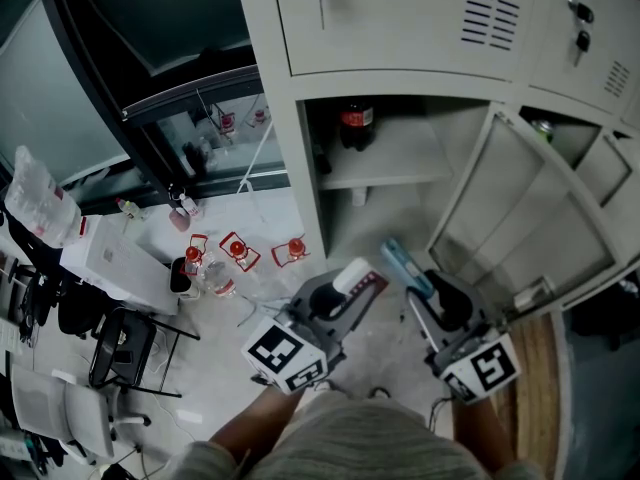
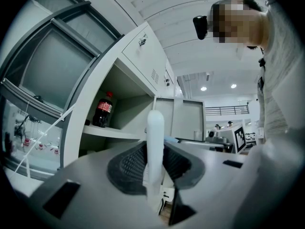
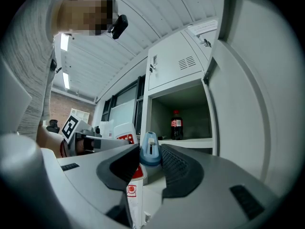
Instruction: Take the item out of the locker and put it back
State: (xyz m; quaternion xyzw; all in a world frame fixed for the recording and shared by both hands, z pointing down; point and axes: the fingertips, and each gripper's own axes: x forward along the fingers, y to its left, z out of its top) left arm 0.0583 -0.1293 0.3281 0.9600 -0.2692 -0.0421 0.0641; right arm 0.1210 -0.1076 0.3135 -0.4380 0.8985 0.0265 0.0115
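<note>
Holding a flat white pack point(image 2: 155, 137) edge-on in the left gripper point(image 2: 155, 168), squeezing both its faces. Clamping a blue-topped item point(image 3: 150, 149) in the right gripper point(image 3: 148, 161), pressing in from either side. Facing an open locker point(image 1: 300, 168) ahead of both grippers, with a cola bottle point(image 1: 356, 123) upright on its shelf point(image 1: 390, 163), well beyond the jaws. Flanked just right of the right gripper by the swung-open door point(image 1: 520, 208).
</note>
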